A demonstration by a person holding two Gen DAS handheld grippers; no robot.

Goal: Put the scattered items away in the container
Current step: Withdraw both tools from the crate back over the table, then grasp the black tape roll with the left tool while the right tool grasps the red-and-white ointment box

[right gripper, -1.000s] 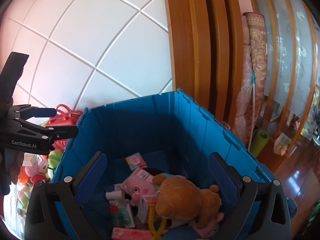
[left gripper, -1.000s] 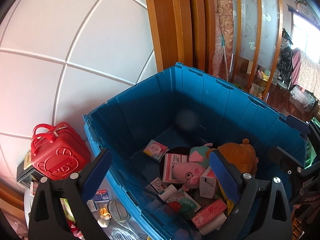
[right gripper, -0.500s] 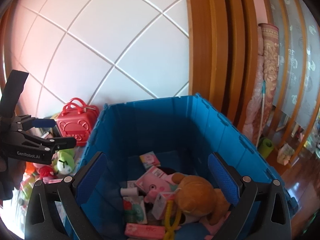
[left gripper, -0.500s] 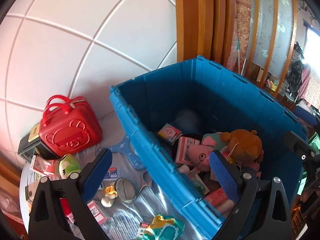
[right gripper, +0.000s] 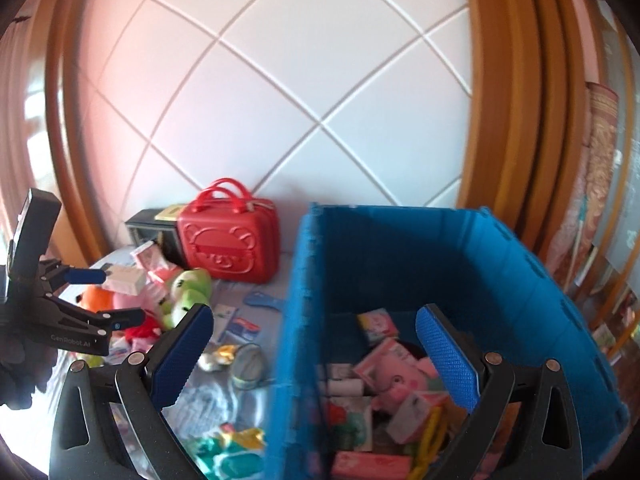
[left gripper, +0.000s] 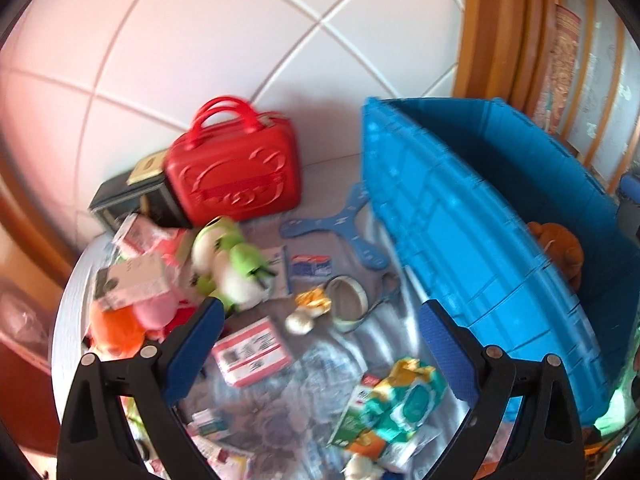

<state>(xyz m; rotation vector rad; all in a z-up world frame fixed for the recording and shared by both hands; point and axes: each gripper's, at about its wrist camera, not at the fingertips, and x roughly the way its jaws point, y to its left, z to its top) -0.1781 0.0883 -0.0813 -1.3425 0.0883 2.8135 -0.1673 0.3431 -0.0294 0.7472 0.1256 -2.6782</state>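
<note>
**Q:** What could go wrong from here?

**A:** The large blue ribbed plastic crate (left gripper: 472, 240) is the landmark. Its tall, rigid wall stands just beside the scattered pile on the silvery crinkled cloth (left gripper: 280, 392). A laden gripper carried across too low would, in my judgement, strike the rim and shed its load. The red hard-shell case with two loop handles (left gripper: 234, 178), left of the crate against the tiled wall, is smooth and bulky. It looks too wide for the jaws, so a pinch on its body would likely slip. The green-and-white plush frog (left gripper: 228, 268), further left of the crate, is soft and would compress, so a shallow grip could let it sag free.

**Q:** And the smaller pieces?

**A:** The glossy green wipes packet (left gripper: 396, 404), at the crate's near left corner, is slick film that may slide. The pink-and-white flat card box (left gripper: 251, 350), left of the crate, lies flush on the cloth, so fingers could snag the fabric. The blue flat three-armed plastic piece (left gripper: 340, 232) touches the crate's foot and is thin, leaving little edge to catch.

**Q:** How do the grippers stand?

**A:** The left gripper (left gripper: 320, 336) hangs over the pile, jaws spread wide and empty. The right gripper (right gripper: 316, 344) straddles the crate's left wall, likewise parted with nothing held. Inside the crate lie a pink plush pig (right gripper: 394, 382) and several cartons.
</note>
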